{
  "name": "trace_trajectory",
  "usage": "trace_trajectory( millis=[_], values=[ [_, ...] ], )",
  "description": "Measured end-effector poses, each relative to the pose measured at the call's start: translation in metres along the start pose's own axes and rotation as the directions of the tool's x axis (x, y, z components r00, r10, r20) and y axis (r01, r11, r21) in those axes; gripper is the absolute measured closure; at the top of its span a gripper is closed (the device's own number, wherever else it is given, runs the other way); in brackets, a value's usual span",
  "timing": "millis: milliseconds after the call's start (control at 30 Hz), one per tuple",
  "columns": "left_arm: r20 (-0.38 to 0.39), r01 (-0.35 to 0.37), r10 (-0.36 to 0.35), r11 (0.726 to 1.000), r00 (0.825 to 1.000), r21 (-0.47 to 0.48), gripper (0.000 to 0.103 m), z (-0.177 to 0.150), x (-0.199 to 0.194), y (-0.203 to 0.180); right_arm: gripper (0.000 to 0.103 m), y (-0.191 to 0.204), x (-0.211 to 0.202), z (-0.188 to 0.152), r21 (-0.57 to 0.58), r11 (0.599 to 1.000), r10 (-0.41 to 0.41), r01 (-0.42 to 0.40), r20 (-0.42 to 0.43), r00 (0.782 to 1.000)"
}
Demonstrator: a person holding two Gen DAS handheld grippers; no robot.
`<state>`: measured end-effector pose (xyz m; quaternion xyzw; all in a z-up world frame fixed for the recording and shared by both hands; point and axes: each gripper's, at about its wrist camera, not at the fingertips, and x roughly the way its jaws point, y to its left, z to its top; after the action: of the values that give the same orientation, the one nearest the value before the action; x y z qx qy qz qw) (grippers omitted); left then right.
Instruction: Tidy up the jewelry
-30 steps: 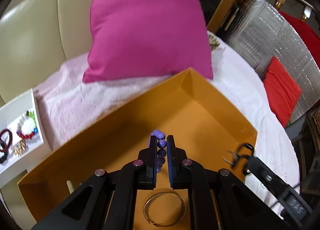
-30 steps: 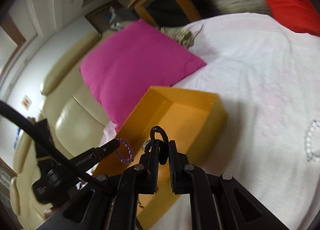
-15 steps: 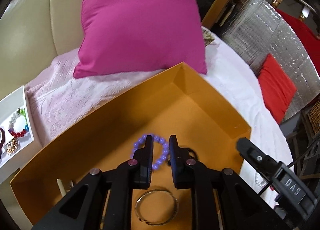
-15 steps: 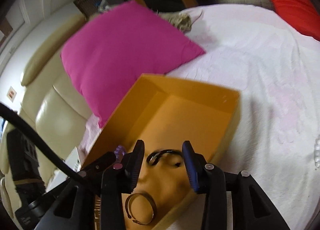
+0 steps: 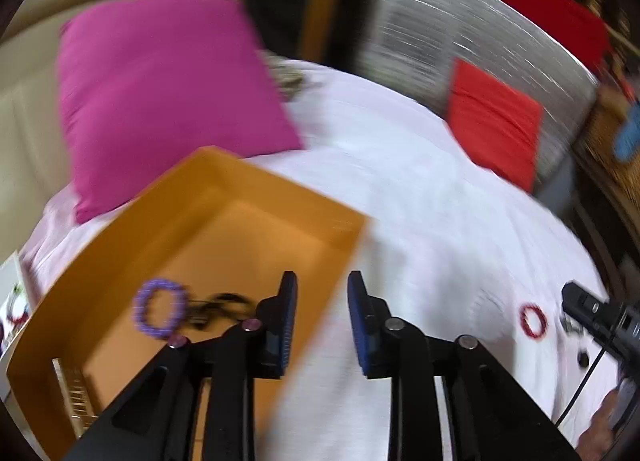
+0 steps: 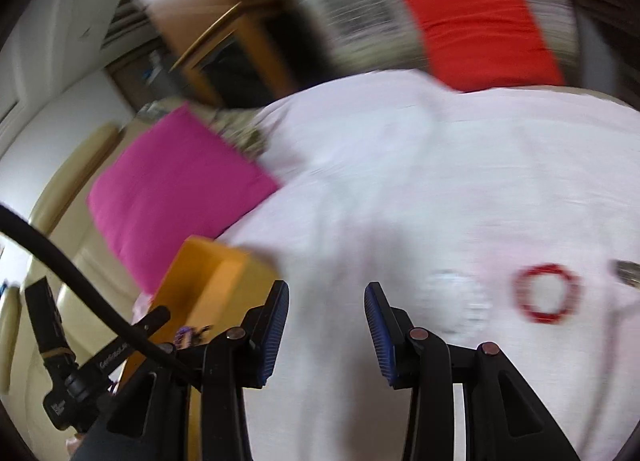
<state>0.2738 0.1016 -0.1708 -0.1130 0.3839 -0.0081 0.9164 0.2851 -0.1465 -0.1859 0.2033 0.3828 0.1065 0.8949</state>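
Left wrist view shows the left gripper [image 5: 321, 281] with its two blue-padded fingers spread apart and holding nothing, poised over the near right edge of an orange box [image 5: 224, 197]. Only this view looks down into the box: on its smooth floor lies one round purple bead bracelet [image 5: 160, 311], and just to its right, touching or nearly so, a dark tangled piece [image 5: 218, 307], too blurred to identify. A pale ribbed strip [image 5: 74, 393] rests in the near left corner of the box. Far right, on the white bedspread [image 5: 400, 201], lies one red bead ring [image 5: 533, 320], with the black tip of the other tool beside it.

Right wrist view shows the right gripper [image 6: 326, 291], fingers likewise spread wide and empty, above the soft white bedspread [image 6: 400, 181]. Here the red bead ring [image 6: 546, 293] appears large and close, to the right of the fingers. Between it and the gripper lies a faint white bead bracelet [image 6: 460, 301], hard to see against the cloth and not made out in the left view. Only one corner of the box [image 6: 212, 265] shows at the left.

Both views are motion-blurred and share one square pink cushion [image 5: 160, 93] behind the box and one red cushion [image 6: 480, 33] against a shiny silver backing.
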Motion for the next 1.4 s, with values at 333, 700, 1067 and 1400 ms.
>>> trace_trajectory(
  millis=[333,700,1067,1400],
  values=[
    [-0.047,0.06,-0.052,0.981,0.998,0.183,0.055,-0.018,0.019,-0.093,0.057,-0.13,-0.079,-0.005,0.283,0.955,-0.124,0.091,0.099,0.987],
    [-0.078,0.053,-0.033,0.961,0.996,0.27,0.046,-0.034,0.036,-0.135,0.057,-0.218,-0.116,-0.012,0.43,0.898,-0.148,0.092,0.1,0.984],
    [-0.129,0.088,-0.044,0.93,0.991,0.356,0.046,-0.051,0.052,-0.172,0.057,-0.285,-0.145,-0.022,0.561,0.822,-0.19,0.102,0.101,0.976],
    [-0.196,0.102,-0.039,0.939,0.98,0.327,0.046,-0.052,0.072,-0.167,0.059,-0.3,-0.125,-0.032,0.523,0.828,-0.231,0.202,-0.01,0.973]
  ],
)
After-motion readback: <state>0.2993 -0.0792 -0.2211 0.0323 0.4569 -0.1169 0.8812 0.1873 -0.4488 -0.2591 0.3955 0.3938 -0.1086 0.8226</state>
